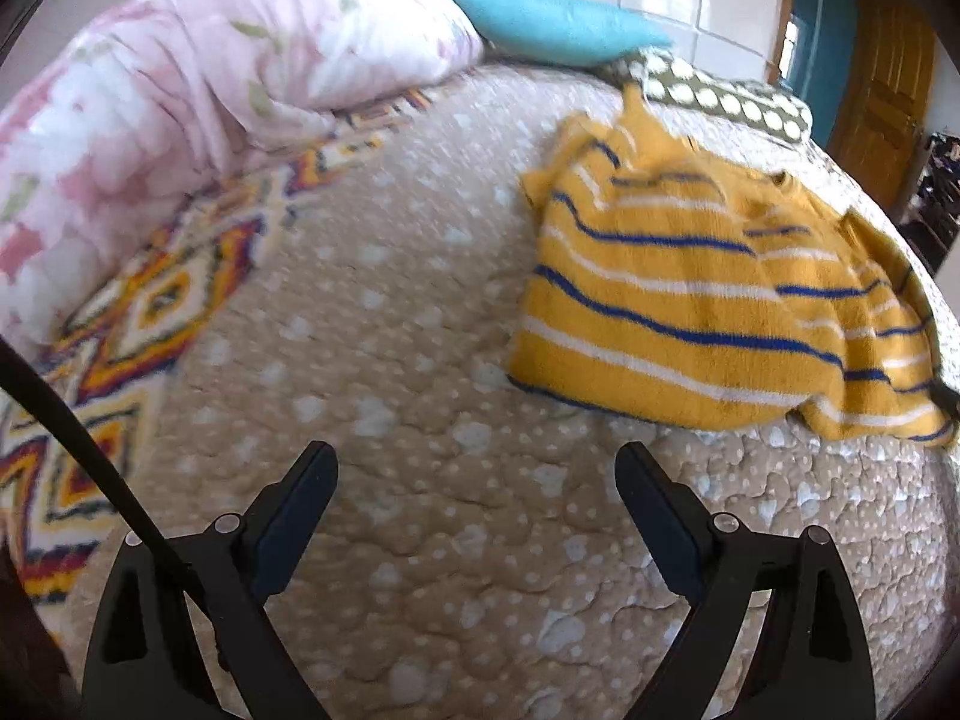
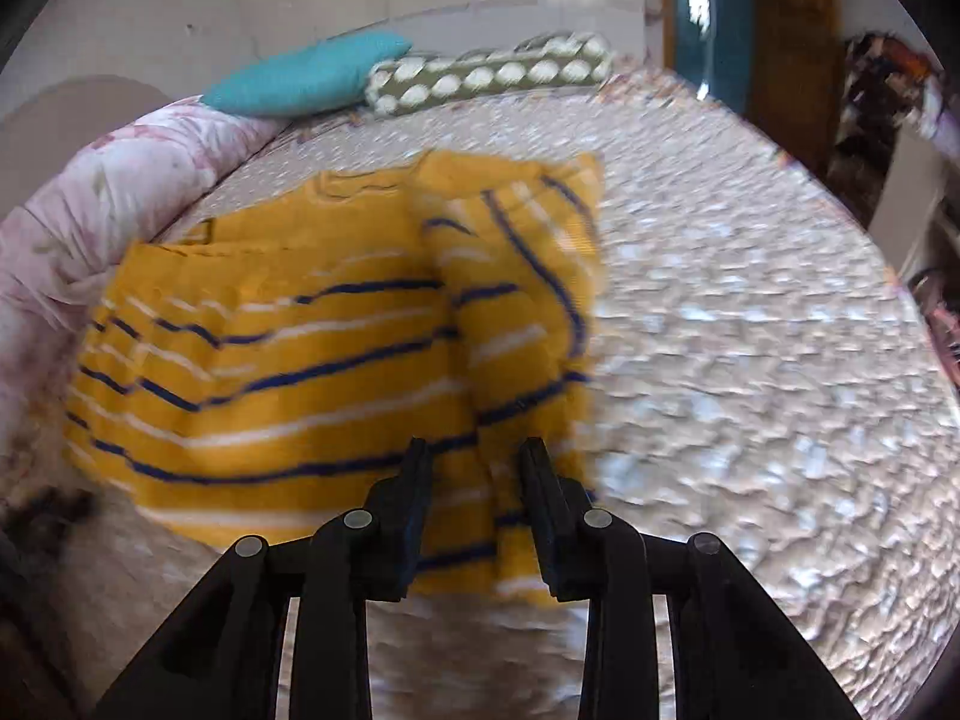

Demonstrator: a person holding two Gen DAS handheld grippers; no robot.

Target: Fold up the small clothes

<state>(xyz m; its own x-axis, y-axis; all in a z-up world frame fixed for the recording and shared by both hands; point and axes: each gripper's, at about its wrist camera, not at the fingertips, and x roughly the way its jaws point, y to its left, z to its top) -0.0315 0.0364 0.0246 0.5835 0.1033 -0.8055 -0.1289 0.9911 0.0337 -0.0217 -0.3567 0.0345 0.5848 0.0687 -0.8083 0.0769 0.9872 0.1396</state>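
A yellow sweater (image 1: 690,300) with blue and white stripes lies on the beige spotted bedspread (image 1: 420,360), to the right in the left wrist view. My left gripper (image 1: 477,468) hovers over bare bedspread short of the sweater's near edge, open wide with nothing between its fingers. In the blurred right wrist view the sweater (image 2: 300,360) has its right side folded over the body. My right gripper (image 2: 477,462) is over the sweater's near right corner. Its fingers stand apart, and a fold of the cloth shows in the gap without being pinched.
A rolled pink floral quilt (image 1: 180,90) lines the left side of the bed. A teal pillow (image 1: 558,24) and a polka-dot pillow (image 1: 726,99) lie at the far end. A patterned sheet (image 1: 138,324) shows at the left. A wooden door (image 1: 882,102) stands beyond the bed.
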